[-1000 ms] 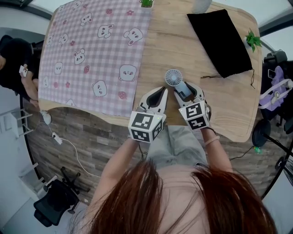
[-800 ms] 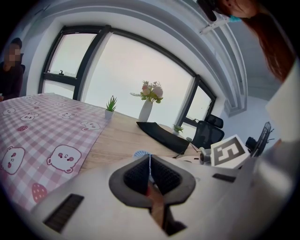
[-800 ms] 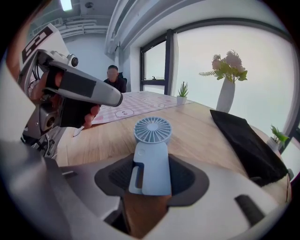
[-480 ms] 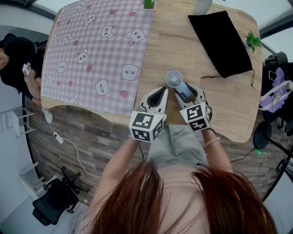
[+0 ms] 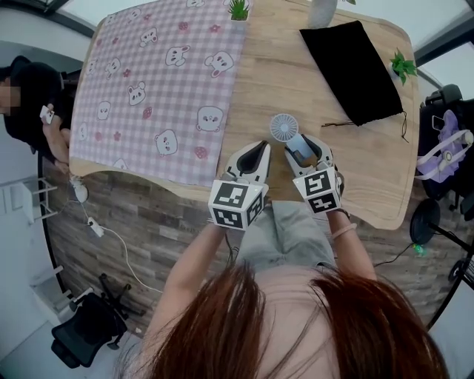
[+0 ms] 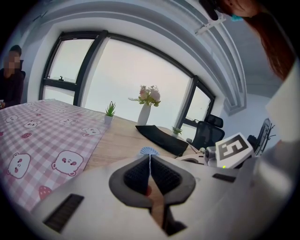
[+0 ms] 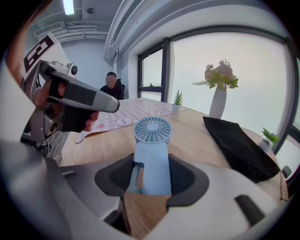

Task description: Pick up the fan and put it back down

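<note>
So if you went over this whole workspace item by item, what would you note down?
Surface: wooden table, with a pink checked cloth over its left part.
Job's things: small blue fan, its handle in the right claw.
Clutter: black pouch, vase of flowers, potted plants.
Claws: right claw closed on the fan's handle; left claw shut and empty beside it.
Cables: white cable with a plug, on the floor left of the table.
Surroundings: person at the table's left edge, office chair, large windows.
</note>
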Demonstrator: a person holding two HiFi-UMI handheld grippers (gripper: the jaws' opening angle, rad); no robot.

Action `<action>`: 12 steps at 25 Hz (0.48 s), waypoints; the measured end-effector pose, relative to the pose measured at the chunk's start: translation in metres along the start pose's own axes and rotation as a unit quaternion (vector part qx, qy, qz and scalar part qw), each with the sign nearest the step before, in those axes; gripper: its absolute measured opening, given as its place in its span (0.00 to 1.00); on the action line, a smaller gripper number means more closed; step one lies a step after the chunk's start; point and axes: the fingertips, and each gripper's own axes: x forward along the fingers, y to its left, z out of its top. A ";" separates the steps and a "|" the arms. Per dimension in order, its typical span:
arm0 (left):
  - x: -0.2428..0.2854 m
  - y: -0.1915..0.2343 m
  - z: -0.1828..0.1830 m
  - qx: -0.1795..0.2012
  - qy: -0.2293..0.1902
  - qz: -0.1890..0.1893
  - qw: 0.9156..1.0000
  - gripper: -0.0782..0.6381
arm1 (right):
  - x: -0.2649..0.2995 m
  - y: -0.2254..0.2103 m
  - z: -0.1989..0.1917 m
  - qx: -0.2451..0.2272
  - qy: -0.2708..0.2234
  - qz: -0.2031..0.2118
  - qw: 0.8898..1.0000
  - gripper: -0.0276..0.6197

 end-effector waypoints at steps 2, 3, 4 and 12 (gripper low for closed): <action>-0.001 -0.002 0.002 0.004 -0.002 -0.001 1.000 0.13 | -0.004 -0.001 0.002 0.001 -0.003 -0.003 1.000 0.37; -0.002 -0.004 0.002 0.006 -0.003 -0.001 1.000 0.13 | -0.005 -0.002 0.003 0.001 -0.005 -0.004 1.000 0.37; -0.002 -0.005 0.003 0.008 -0.004 -0.001 1.000 0.13 | -0.007 -0.003 0.004 0.001 -0.007 -0.005 1.000 0.37; -0.016 -0.011 0.016 0.016 -0.015 -0.001 1.000 0.13 | -0.027 -0.005 0.023 0.006 -0.028 -0.018 0.999 0.37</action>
